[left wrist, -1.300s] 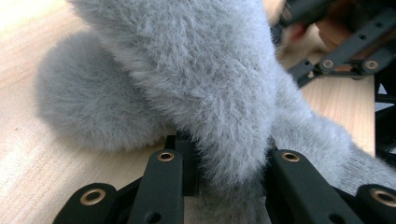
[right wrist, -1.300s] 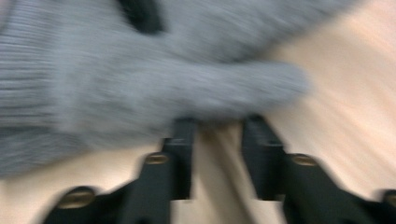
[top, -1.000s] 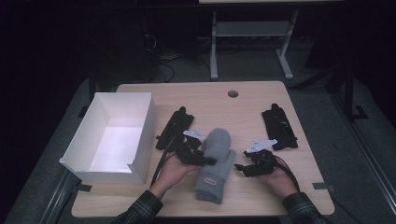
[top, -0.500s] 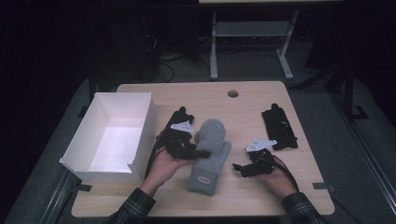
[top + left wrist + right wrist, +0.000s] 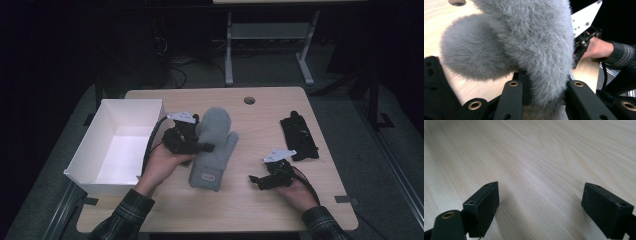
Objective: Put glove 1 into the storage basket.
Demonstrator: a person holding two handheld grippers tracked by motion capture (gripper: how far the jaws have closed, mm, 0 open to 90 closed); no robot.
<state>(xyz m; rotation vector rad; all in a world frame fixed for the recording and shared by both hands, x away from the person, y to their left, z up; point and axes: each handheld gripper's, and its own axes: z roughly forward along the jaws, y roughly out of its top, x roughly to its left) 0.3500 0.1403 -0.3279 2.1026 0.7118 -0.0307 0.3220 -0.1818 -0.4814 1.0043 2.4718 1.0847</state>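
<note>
Two grippers: both over the table [image 5: 235, 205], one in each hand.
Box [image 5: 120, 145]: white, at the left edge, just beside the left hand.
Left gripper [image 5: 202, 146]: jaws pinch the grey mitten [image 5: 212, 150], which hangs with its cuff on the table.
Right gripper [image 5: 256, 180]: jaws spread wide, just opened, nothing between them.
Black item [image 5: 298, 137]: lies at the right.

Left gripper [image 5: 202, 146] clamped, right gripper [image 5: 256, 180] wide apart.
</note>
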